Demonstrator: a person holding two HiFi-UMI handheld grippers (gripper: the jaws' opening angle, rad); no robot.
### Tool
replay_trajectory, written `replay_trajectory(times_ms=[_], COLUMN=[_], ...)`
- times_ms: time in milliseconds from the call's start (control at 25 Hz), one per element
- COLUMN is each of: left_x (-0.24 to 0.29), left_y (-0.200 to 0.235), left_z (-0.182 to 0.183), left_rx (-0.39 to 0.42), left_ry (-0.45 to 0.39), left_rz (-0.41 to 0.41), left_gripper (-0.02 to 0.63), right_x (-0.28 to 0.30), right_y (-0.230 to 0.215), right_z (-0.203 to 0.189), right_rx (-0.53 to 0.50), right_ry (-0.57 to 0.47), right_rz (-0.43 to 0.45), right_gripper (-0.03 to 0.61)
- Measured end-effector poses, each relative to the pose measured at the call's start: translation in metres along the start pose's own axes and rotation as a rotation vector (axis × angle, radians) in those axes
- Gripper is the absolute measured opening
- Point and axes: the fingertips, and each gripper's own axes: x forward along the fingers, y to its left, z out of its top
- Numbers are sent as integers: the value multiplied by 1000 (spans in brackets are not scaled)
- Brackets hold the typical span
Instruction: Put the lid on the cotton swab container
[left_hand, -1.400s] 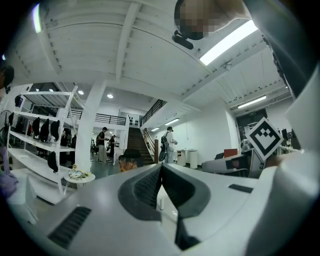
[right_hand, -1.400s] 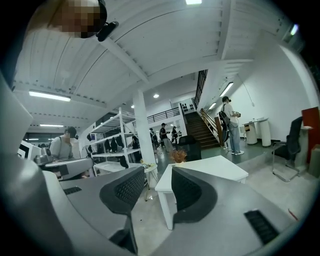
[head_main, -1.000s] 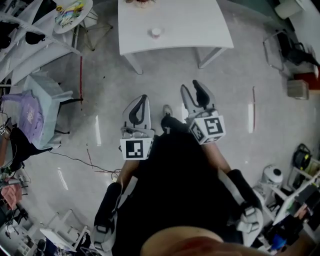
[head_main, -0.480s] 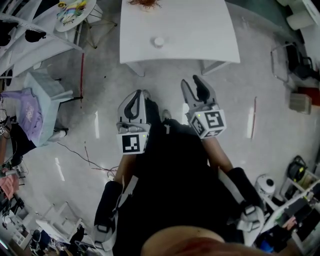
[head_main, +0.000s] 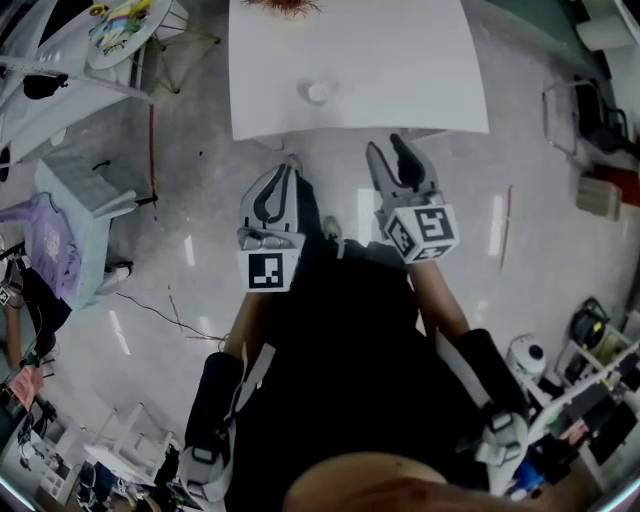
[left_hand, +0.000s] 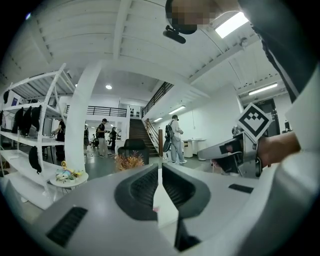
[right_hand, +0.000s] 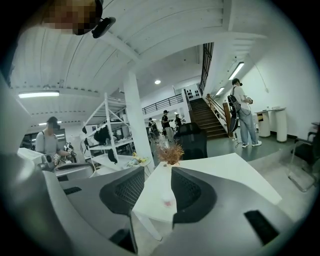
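Facing a white rectangular tabletop, small round white cotton swab container toward its near edge, left grey gripper clenched on nothing, right grey gripper released, both just short of that edge.

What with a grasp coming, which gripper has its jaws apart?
The right gripper: its jaws stand apart, while the left gripper has them together.

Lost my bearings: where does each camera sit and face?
Head view: on the head, facing steeply down at the table; shows left gripper, right gripper, arms.
Left gripper view: on it, along shut jaws toward the table; right gripper at right.
Right gripper view: along open jaws at the table's small container.
Shared: all three see the table.
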Motion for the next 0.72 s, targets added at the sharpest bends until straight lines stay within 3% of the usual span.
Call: replay_trajectory(times_ms=[240,720], left_x=[51,151], left_y=[19,32], left_z=[-33,-166], left_rx=[-35,45], left_ry=[59,261], left_rz=[-64,-231], left_gripper=[10,206], right_x=[50,138], right_y=[-27,-68], right_z=[-14,-80], right_rx=[26,85], right_ry=[81,199], right_rz=[-30,-49], right_gripper=[153,153])
